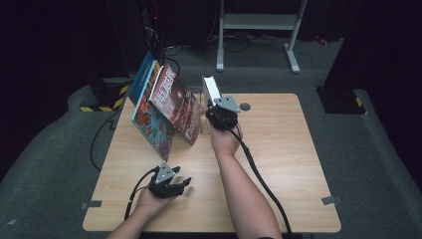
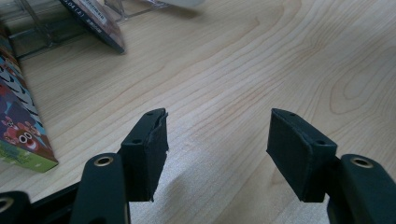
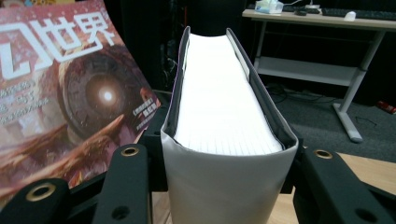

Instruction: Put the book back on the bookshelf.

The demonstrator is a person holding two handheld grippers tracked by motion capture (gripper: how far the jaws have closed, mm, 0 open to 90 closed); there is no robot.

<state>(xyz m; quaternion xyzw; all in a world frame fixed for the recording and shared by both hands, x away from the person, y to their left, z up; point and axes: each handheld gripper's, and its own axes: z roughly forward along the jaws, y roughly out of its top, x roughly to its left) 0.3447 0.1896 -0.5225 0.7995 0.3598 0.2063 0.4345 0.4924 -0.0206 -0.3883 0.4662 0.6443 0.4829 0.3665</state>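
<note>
My right tongs sit just above the middle of the high view, clamped on a thick book with a pale cover. In the right gripper view, that book stands upright between my black jaws, its spine toward the camera and its white page block running away up the frame; both pads press against its covers.

To its left in the high view, a red magazine and a blue picture book lean tilted in the upper left part of the surface. The thick book stands just beside the magazine; I cannot tell whether they touch.

My left tongs rest low in the lower left of the high view, well apart from the books. In the left gripper view they are released, jaws spread, with bare wood between them.
</note>
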